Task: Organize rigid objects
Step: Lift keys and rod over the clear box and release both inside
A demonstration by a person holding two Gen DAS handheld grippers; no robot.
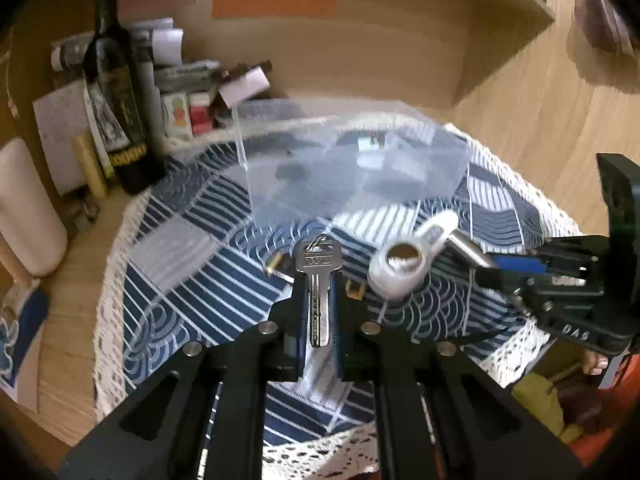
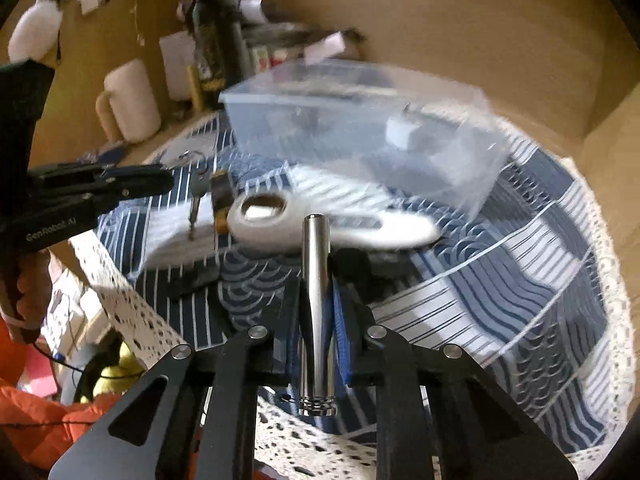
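Note:
My left gripper [image 1: 318, 280] is shut on a silver key [image 1: 318, 276], its head pointing forward, above the blue patterned cloth [image 1: 192, 280]. My right gripper [image 2: 320, 280] is shut on a polished metal rod [image 2: 316, 300] that points forward. A white bottle opener [image 2: 320, 228] lies on the cloth just ahead of the rod; it also shows in the left wrist view [image 1: 412, 256]. A clear plastic box [image 1: 340, 160] stands behind, holding a few small items. In the right wrist view the left gripper [image 2: 160, 184] holds the key [image 2: 196, 200] near a small brass padlock [image 2: 222, 200].
A dark wine bottle [image 1: 120, 92], boxes and papers crowd the back left. A white mug [image 2: 132, 100] stands at the left. A small black object [image 2: 192, 280] lies on the cloth. The lace edge of the cloth [image 2: 132, 312] hangs over the wooden table.

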